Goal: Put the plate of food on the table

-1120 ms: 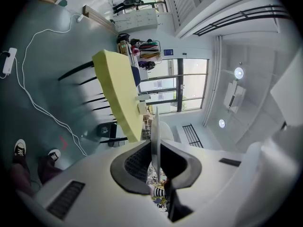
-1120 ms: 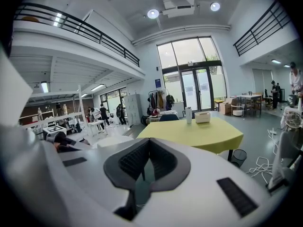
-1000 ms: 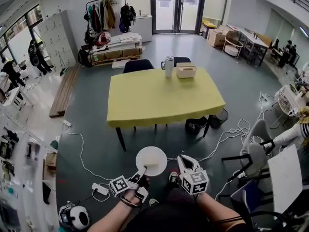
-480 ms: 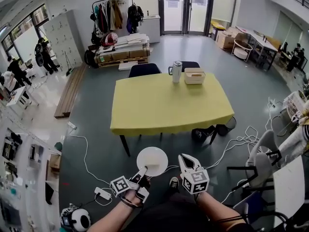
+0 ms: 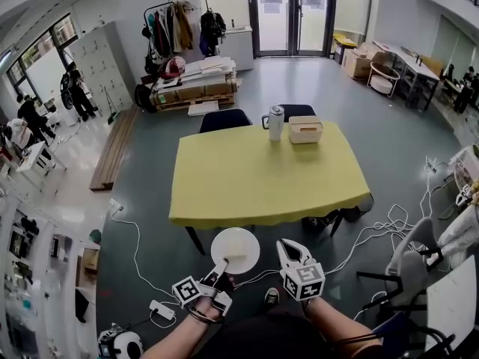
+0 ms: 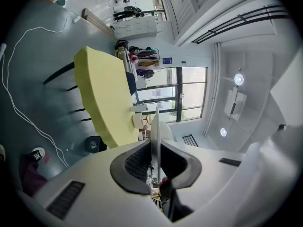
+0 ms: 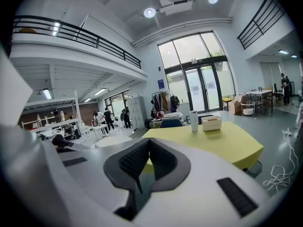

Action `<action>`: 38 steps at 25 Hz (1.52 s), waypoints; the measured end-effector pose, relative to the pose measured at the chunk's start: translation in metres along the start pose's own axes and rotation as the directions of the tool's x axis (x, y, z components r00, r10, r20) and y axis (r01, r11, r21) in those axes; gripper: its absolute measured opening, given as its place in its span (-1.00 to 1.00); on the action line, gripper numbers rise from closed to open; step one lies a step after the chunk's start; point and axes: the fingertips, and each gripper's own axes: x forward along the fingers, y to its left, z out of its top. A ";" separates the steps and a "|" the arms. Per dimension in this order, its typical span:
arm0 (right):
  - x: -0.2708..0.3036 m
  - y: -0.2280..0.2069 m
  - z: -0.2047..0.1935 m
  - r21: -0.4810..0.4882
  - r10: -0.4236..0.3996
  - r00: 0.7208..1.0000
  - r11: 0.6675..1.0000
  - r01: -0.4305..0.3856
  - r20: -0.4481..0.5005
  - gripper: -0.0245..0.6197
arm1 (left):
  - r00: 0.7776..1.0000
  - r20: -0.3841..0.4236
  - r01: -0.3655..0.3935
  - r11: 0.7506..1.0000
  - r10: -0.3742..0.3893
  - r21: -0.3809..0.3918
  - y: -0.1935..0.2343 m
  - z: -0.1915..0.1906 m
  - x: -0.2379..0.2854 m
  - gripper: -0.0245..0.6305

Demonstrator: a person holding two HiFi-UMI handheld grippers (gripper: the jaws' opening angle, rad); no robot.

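A round white plate [image 5: 235, 250] hangs level over the grey floor, just short of the yellow table [image 5: 262, 178]. My left gripper [image 5: 221, 265] is shut on the plate's near rim. A small pale piece lies on the plate by the jaws; what it is I cannot tell. In the left gripper view the plate [image 6: 155, 124] shows edge-on between the closed pads of that left gripper [image 6: 154, 144], with the table [image 6: 102, 93] ahead. My right gripper [image 5: 285, 247] floats beside the plate, shut and holding nothing. In the right gripper view its jaws meet, and this right gripper [image 7: 147, 143] faces the table [image 7: 222, 138].
A steel flask [image 5: 276, 123] and a beige box [image 5: 305, 129] stand at the table's far edge, with dark chairs [image 5: 224, 120] behind. Cables [image 5: 135, 245] and a power strip [image 5: 161, 310] lie on the floor at left. A chair [image 5: 408, 256] stands at right.
The table has drawn nearer and larger in the head view as both grippers advanced toward it. The plate stays held the same way in the left gripper.
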 end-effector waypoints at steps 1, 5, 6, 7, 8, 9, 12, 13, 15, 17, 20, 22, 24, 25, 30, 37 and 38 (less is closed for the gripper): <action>0.005 -0.007 0.003 0.002 0.006 1.000 1.000 -0.006 0.001 -0.89 | 1.000 0.010 0.001 1.000 -0.001 -0.004 -0.001 0.002 0.008 -0.80; 0.025 -0.035 0.012 0.006 0.029 1.000 1.000 -0.029 0.001 -0.89 | 0.999 0.050 0.018 1.000 -0.018 -0.009 -0.004 0.012 0.037 -0.80; 0.030 -0.041 0.014 0.007 0.033 0.999 0.999 -0.033 -0.001 -0.89 | 0.998 0.060 0.021 1.000 -0.020 -0.008 -0.004 0.014 0.043 -0.80; 0.034 -0.047 0.016 0.008 0.039 0.999 0.999 -0.039 -0.002 -0.89 | 0.997 0.071 0.021 1.000 -0.020 -0.008 -0.004 0.016 0.049 -0.80; 0.038 -0.054 0.018 0.008 0.045 0.999 0.999 -0.045 -0.004 -0.89 | 0.996 0.082 0.020 1.000 -0.020 -0.008 -0.004 0.018 0.055 -0.80; 0.042 -0.060 0.020 0.007 0.052 0.999 0.999 -0.052 -0.005 -0.89 | 0.996 0.092 0.021 1.000 -0.021 -0.007 -0.005 0.019 0.061 -0.80; 0.053 -0.073 0.022 0.002 0.071 0.997 0.997 -0.071 -0.011 -0.89 | 0.993 0.113 0.033 0.999 -0.033 0.003 -0.008 0.023 0.079 -0.80; 0.057 -0.077 0.022 0.004 0.075 0.997 0.997 -0.075 -0.015 -0.89 | 0.992 0.120 0.036 0.999 -0.036 0.005 -0.009 0.025 0.084 -0.80; 0.065 -0.084 0.019 0.022 0.080 0.996 0.997 -0.079 -0.028 -0.89 | 0.990 0.134 0.036 0.999 -0.036 -0.003 -0.011 0.027 0.091 -0.80; 0.069 -0.087 0.017 0.036 0.089 0.995 0.996 -0.087 -0.037 -0.89 | 0.990 0.136 0.028 1.000 -0.026 -0.008 -0.010 0.025 0.096 -0.80; 0.080 -0.087 0.019 0.035 0.106 0.994 0.994 -0.105 -0.040 -0.89 | 0.991 0.136 0.010 1.000 -0.010 -0.005 -0.005 0.030 0.101 -0.80; 0.090 -0.090 0.021 0.032 0.112 0.993 0.993 -0.111 -0.042 -0.89 | 0.990 0.140 0.004 1.000 -0.002 -0.008 -0.002 0.036 0.107 -0.80; 0.099 -0.093 0.024 0.029 0.115 0.992 0.993 -0.114 -0.043 -0.89 | 0.990 0.138 0.005 1.000 -0.004 -0.010 0.000 0.041 0.116 -0.80; 0.103 -0.096 0.027 0.026 0.115 0.992 0.993 -0.114 -0.043 -0.89 | 0.991 0.136 0.006 1.000 -0.005 -0.013 0.000 0.044 0.121 -0.80; 0.134 -0.115 0.038 0.022 0.091 0.995 0.996 -0.090 -0.046 -0.89 | 0.993 0.118 0.002 1.000 0.000 -0.021 0.010 0.069 0.154 -0.80; 0.199 -0.145 0.071 0.008 0.051 0.998 0.999 -0.051 -0.035 -0.89 | 0.997 0.072 0.026 0.999 -0.024 -0.023 0.010 0.123 0.226 -0.80; 0.209 -0.147 0.075 0.007 0.045 0.998 0.999 -0.045 -0.035 -0.89 | 0.997 0.067 0.029 0.999 -0.028 -0.024 0.009 0.132 0.235 -0.80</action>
